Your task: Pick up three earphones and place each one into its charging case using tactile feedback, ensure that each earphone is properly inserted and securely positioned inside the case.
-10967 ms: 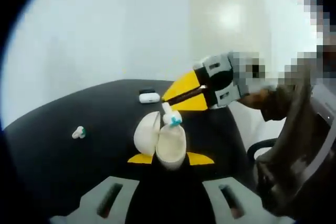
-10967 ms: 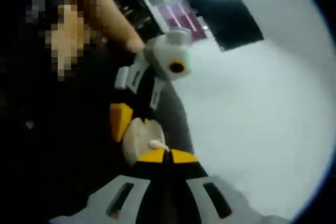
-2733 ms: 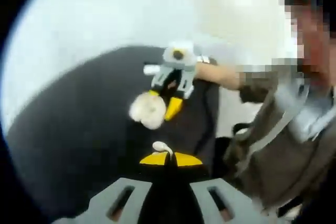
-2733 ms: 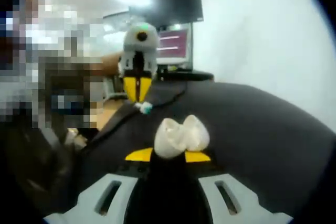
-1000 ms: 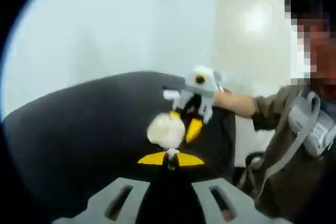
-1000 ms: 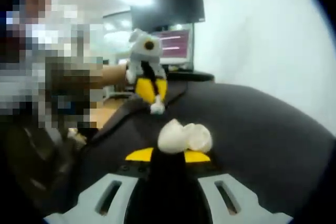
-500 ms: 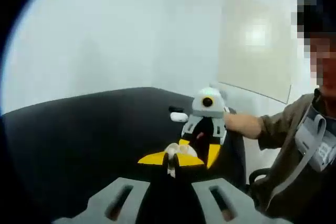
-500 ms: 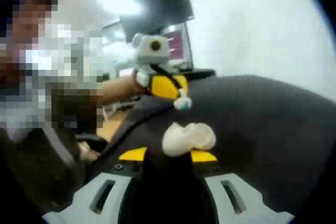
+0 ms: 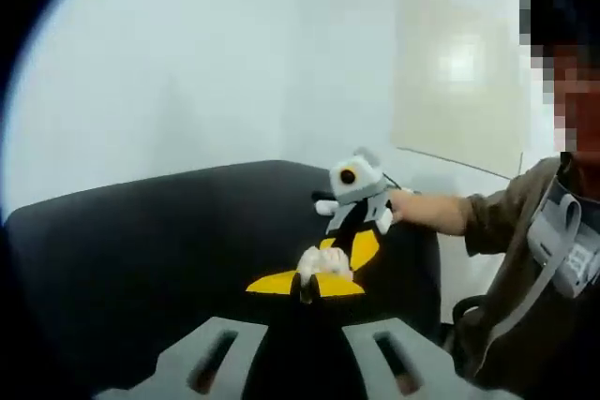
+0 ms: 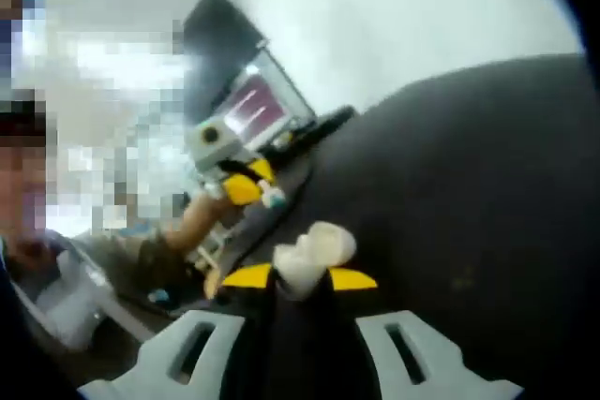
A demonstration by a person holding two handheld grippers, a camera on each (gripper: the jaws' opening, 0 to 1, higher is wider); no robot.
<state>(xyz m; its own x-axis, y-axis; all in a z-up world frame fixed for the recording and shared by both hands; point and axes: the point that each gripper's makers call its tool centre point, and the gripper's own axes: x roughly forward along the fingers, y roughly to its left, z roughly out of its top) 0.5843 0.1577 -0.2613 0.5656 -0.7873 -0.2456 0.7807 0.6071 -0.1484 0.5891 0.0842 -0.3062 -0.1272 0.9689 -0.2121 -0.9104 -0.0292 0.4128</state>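
I've got the case (image 10: 314,255) pinched in my right gripper (image 10: 298,280), lid open toward the left one so it stays put. My left gripper (image 9: 306,285) is clamped on an earphone (image 9: 307,264), right up near the case, lining up the drop.

The table (image 9: 141,241) is black. Each gripper (image 9: 305,285) has yellow tips on grey, and the charging case (image 10: 309,255) is creamy white.
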